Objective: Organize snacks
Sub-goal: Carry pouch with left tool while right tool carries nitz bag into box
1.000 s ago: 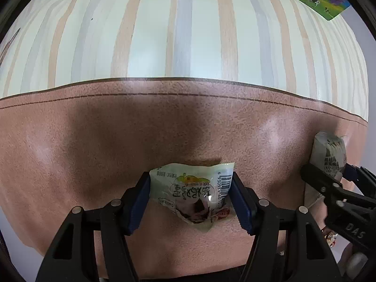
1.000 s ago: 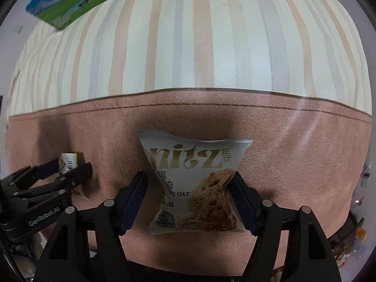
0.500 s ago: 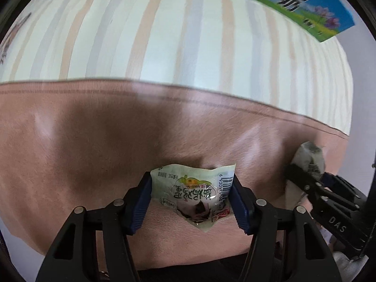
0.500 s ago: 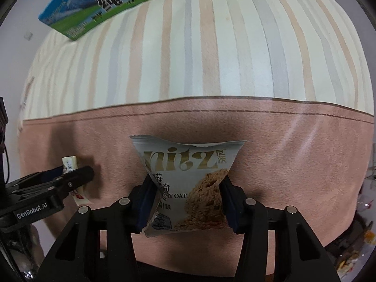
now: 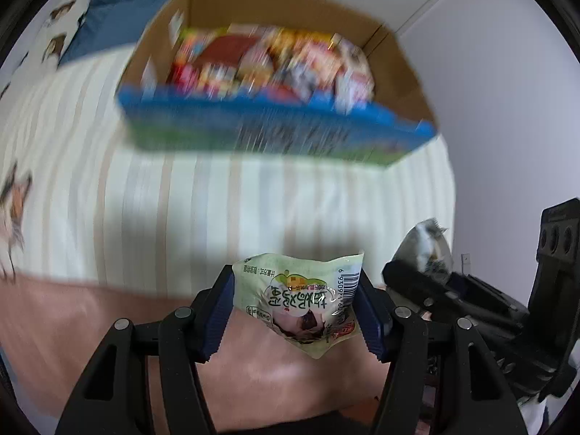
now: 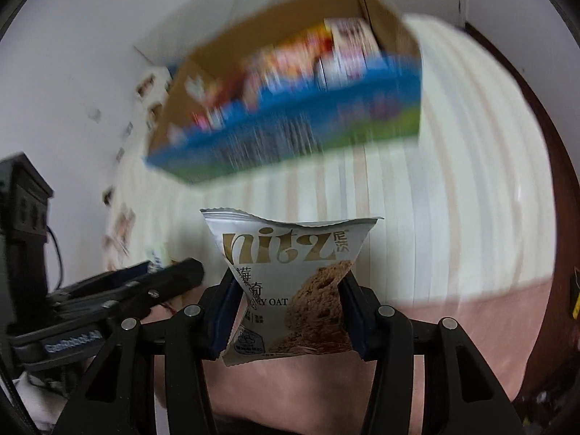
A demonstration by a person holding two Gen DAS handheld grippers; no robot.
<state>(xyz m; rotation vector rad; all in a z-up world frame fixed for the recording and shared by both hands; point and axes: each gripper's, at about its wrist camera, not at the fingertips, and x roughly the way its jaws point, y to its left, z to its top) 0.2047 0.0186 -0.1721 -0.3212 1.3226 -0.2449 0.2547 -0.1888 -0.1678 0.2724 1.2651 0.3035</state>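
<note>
My left gripper (image 5: 295, 308) is shut on a small pale green snack packet (image 5: 301, 301), held in the air above the bed. My right gripper (image 6: 286, 308) is shut on a silver oat cookie packet (image 6: 290, 279). An open cardboard box (image 5: 398, 83) with blue and green sides stands ahead on the striped bedspread (image 5: 145, 199), holding several colourful snack packs; it is blurred. It also shows in the right wrist view (image 6: 290, 141). The right gripper with its packet shows in the left wrist view (image 5: 424, 275), to the right. The left gripper shows in the right wrist view (image 6: 159, 282), to the left.
A brown blanket (image 5: 72, 326) covers the near part of the bed. A blue pillow (image 5: 119, 18) and a patterned cloth (image 5: 61, 29) lie at the back left. A white wall (image 5: 507, 108) is on the right. A dark wooden edge (image 6: 543, 145) runs along the right.
Both grippers have lifted and tilted up with their packets. The snack box, before only an edge at the top, is now fully in view ahead.
</note>
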